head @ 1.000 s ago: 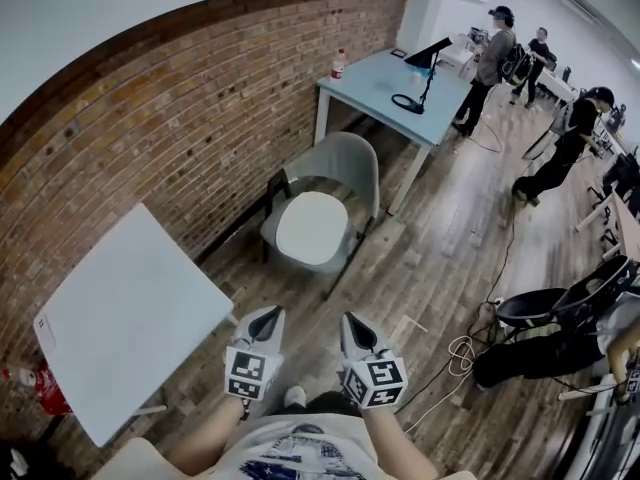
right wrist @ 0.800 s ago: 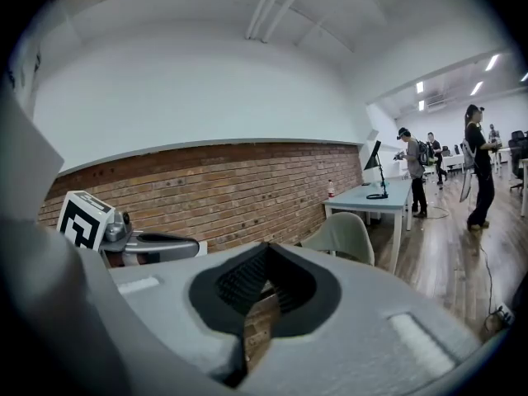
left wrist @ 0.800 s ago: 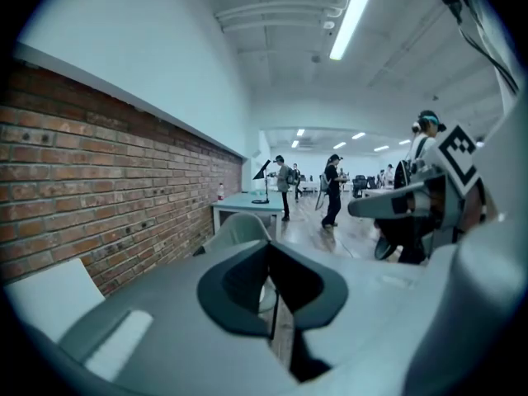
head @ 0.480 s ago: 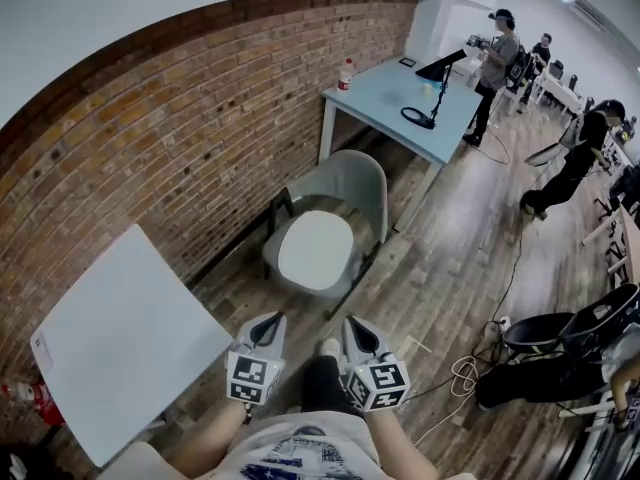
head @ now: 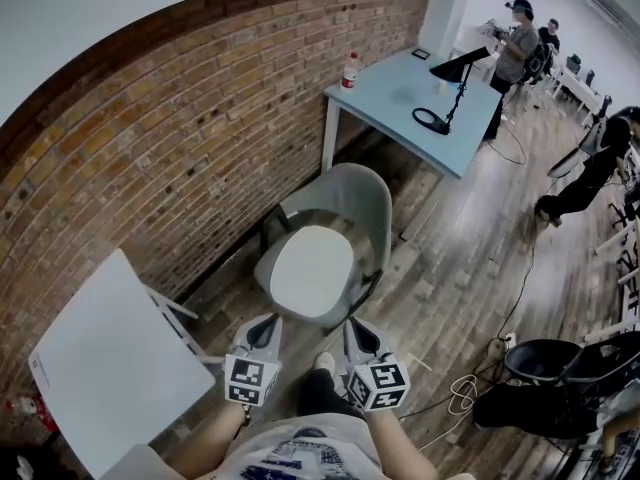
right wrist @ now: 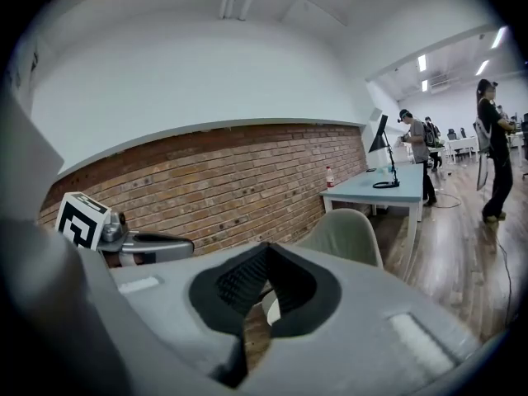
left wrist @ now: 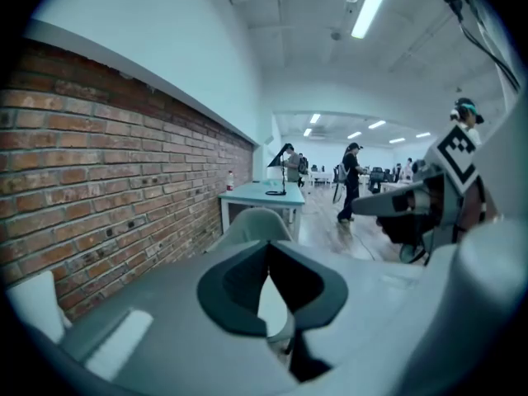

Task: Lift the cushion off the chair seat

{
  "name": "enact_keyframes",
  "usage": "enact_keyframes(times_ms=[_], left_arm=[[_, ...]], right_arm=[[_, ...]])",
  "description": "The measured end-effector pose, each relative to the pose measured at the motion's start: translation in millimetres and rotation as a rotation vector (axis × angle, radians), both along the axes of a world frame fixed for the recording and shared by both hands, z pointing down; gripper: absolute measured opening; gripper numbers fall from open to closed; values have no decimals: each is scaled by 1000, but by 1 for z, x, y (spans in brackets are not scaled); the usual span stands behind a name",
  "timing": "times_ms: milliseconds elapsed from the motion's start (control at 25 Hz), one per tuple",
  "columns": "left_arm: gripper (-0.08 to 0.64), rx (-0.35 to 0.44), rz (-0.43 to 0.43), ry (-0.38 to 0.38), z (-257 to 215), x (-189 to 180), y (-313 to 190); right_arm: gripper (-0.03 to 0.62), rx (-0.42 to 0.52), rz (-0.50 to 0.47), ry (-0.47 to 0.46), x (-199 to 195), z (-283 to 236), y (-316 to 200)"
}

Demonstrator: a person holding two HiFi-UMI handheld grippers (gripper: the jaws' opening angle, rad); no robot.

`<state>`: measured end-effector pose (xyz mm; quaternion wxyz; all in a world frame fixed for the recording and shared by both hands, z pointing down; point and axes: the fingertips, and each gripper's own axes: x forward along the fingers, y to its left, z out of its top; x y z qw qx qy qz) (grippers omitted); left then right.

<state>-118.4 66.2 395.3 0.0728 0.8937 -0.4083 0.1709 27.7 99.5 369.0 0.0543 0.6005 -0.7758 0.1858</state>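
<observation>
A round white cushion (head: 312, 270) lies on the seat of a grey shell chair (head: 345, 196) that stands by the brick wall. My left gripper (head: 262, 330) and right gripper (head: 358, 330) hover side by side just short of the seat's near edge, both shut and empty, touching nothing. In the left gripper view the left gripper (left wrist: 269, 244) points at the chair back (left wrist: 257, 223), and a slice of the cushion (left wrist: 272, 304) shows below the tips. The right gripper (right wrist: 269, 244) likewise faces the chair (right wrist: 345, 231), with a sliver of the cushion (right wrist: 271, 308) showing.
A brick wall (head: 170, 158) runs along the left. A white table (head: 105, 368) stands near left. Behind the chair a light-blue table (head: 395, 88) carries a bottle (head: 350, 68) and a black lamp (head: 445, 108). Cables (head: 480, 378) and a black chair (head: 560, 353) lie right; people stand far back.
I have walked toward the chair with both grippers; the chair and cushion are now just in front of the tips. Both grippers have stayed shut.
</observation>
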Motion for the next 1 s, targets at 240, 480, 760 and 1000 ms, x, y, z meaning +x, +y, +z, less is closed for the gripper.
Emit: enact_keyframes(times_ms=[240, 480, 760, 1000], left_arm=[[-9, -25, -46, -11, 13, 40, -75], [-9, -63, -106, -13, 29, 57, -124], [-9, -104, -130, -67, 67, 50, -159], [-9, -118, -151, -90, 121, 47, -203]], right_arm=[[-2, -26, -48, 6, 41, 9, -80], [-3, -59, -97, 3, 70, 29, -131], [-3, -105, -84, -14, 83, 70, -176], [-2, -119, -50, -17, 90, 113, -225]])
